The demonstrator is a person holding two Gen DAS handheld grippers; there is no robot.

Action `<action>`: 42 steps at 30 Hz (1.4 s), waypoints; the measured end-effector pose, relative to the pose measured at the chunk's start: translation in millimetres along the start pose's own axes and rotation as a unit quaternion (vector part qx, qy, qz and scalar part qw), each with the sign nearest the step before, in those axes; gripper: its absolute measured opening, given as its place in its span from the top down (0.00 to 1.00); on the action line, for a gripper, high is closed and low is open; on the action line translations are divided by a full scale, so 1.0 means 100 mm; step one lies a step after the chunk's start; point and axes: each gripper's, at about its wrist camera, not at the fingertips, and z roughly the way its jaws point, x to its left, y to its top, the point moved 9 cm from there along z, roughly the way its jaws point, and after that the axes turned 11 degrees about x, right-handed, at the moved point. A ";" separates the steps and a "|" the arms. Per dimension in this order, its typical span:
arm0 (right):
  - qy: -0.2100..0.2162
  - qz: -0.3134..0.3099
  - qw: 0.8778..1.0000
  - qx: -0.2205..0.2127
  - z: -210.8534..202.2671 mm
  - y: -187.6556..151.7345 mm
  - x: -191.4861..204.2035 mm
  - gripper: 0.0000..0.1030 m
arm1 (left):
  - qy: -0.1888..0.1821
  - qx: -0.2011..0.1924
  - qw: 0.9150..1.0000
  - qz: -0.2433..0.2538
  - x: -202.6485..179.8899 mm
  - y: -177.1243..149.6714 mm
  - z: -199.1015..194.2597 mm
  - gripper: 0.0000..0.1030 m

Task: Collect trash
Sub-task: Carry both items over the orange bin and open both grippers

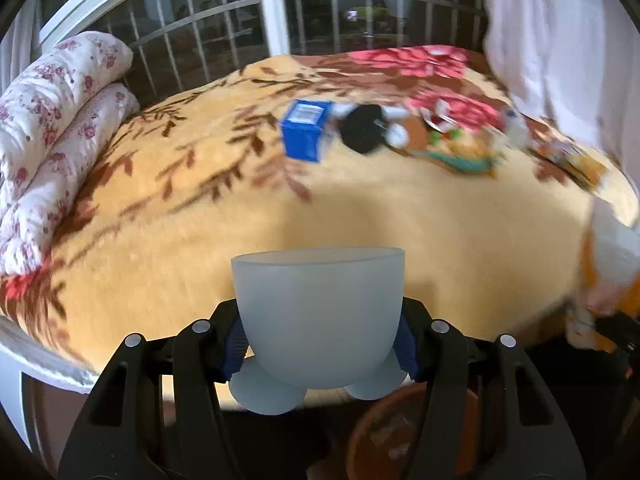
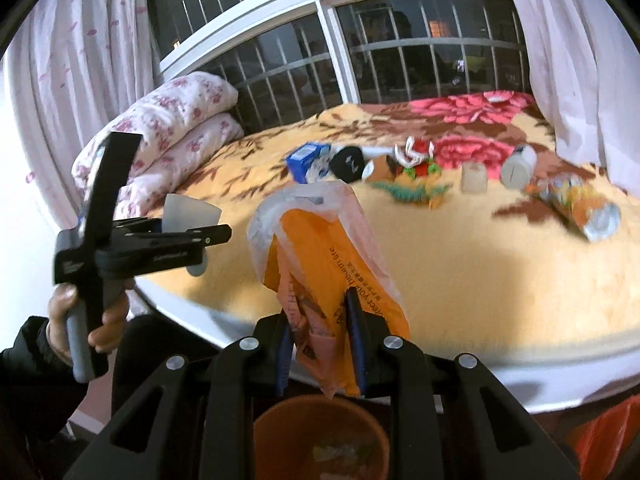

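Observation:
My left gripper (image 1: 320,340) is shut on a frosted translucent cup (image 1: 318,312) with round feet, held over the bed's near edge. In the right wrist view the same cup (image 2: 192,214) shows at the left, in the gripper that a hand (image 2: 108,320) carries. An orange and clear plastic bag (image 2: 320,240) is pinched in my right gripper (image 2: 320,316), just above a brown bin (image 2: 280,408). More trash lies in a row on the yellow floral blanket (image 1: 280,220): a blue carton (image 1: 306,134), a black round thing (image 1: 362,128), a red-white wrapper (image 2: 416,154) and a snack tube (image 2: 576,204).
The brown bin (image 1: 368,412) stands on the floor below both grippers, with scraps inside. A folded floral quilt (image 1: 52,140) lies at the bed's left end. A barred window (image 2: 400,52) and pale curtains (image 2: 580,60) back the bed. A small white cup (image 2: 474,178) and a grey canister (image 2: 518,168) also lie there.

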 end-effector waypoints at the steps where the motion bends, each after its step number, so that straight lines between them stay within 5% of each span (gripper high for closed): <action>1: 0.001 0.001 1.000 0.007 -0.01 -0.10 0.02 0.77 | -0.004 0.000 1.000 0.005 -0.07 -0.11 -0.04 0.44; 9: -0.008 0.006 0.998 0.064 0.06 -0.76 0.04 0.76 | -0.037 0.041 0.997 0.045 -0.50 -0.85 0.02 0.44; 15: -0.019 0.033 0.990 0.138 0.30 -1.23 -0.07 0.76 | -0.054 0.109 0.991 0.062 -0.63 -1.33 0.37 0.44; 22: -0.018 0.046 0.976 0.214 0.74 -1.60 -0.14 0.76 | -0.078 0.216 0.971 0.064 -0.77 -1.83 1.09 0.44; 34: -0.003 0.081 0.951 0.299 1.33 -1.86 -0.24 0.76 | -0.076 0.321 0.941 0.071 -0.83 -2.20 1.60 0.44; 42: 0.001 0.082 0.944 0.321 1.49 -1.92 -0.26 0.75 | -0.077 0.344 0.933 0.067 -0.89 -2.15 1.72 0.44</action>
